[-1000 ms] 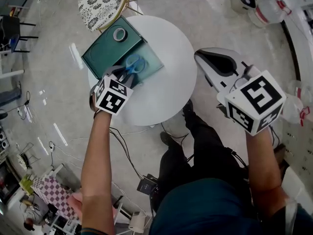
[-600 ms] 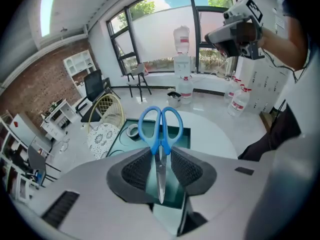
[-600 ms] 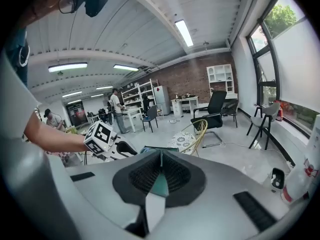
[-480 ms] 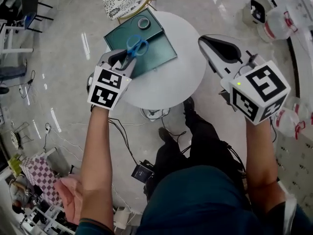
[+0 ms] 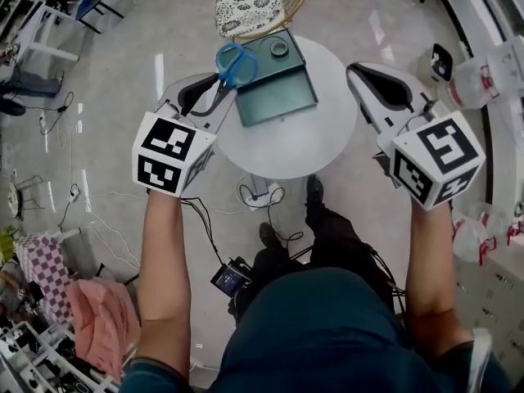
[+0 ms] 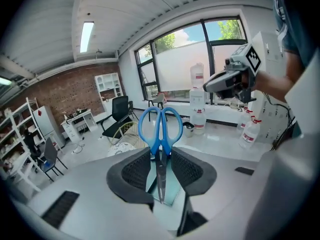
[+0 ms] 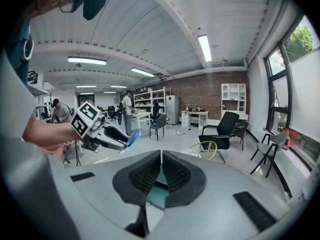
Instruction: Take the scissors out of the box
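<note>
In the head view, your left hand-held gripper (image 5: 214, 91) holds the scissors (image 5: 233, 64) above the corner of the box (image 5: 278, 88) on the tabletop (image 5: 303, 142). In the left gripper view, the pads clamp the blades. In the right gripper view, your right hand-held gripper (image 7: 161, 171) is closed and empty. The removal looks done.

Closed blue-handled scissors (image 5: 232, 65) hang in the air outside the open teal box (image 5: 274, 97).
</note>
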The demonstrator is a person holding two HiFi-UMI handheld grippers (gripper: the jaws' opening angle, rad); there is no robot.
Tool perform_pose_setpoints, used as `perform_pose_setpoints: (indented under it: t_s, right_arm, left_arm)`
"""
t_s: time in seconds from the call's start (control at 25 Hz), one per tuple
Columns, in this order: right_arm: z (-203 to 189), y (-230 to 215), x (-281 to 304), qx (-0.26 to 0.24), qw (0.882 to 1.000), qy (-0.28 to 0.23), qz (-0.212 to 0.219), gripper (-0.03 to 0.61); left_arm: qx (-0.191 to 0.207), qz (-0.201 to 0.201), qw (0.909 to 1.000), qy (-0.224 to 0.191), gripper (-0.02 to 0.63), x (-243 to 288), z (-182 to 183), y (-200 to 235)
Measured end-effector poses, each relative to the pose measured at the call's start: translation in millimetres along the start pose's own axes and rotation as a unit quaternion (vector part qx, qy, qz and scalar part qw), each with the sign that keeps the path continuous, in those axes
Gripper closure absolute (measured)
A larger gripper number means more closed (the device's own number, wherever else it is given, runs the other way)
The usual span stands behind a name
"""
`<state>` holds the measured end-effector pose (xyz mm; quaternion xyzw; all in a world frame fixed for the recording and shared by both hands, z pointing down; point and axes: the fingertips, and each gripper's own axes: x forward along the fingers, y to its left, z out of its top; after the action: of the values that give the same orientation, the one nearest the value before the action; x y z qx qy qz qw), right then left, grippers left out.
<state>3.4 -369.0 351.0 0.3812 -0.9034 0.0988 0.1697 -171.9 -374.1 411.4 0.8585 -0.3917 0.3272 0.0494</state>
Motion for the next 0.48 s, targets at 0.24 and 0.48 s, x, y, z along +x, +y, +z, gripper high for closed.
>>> perform_pose_setpoints:
  t_s: [0.24, 0.48]
  right_arm:
    - [43.5, 41.7, -14.2, -0.044, 0.999, -0.011, 0.005, 0.541]
    - [77.0, 77.9, -25.3, -0.061, 0.997, -0.033, 0.015, 0.541]
  left_arm:
    - [-0.016, 0.028, 0.9978, -0.058, 0.469, -89.2, 37.0, -3.5]
    - [-0.030, 0.053, 0.9912, -0.117, 0.468, -164.6, 54.5, -6.4]
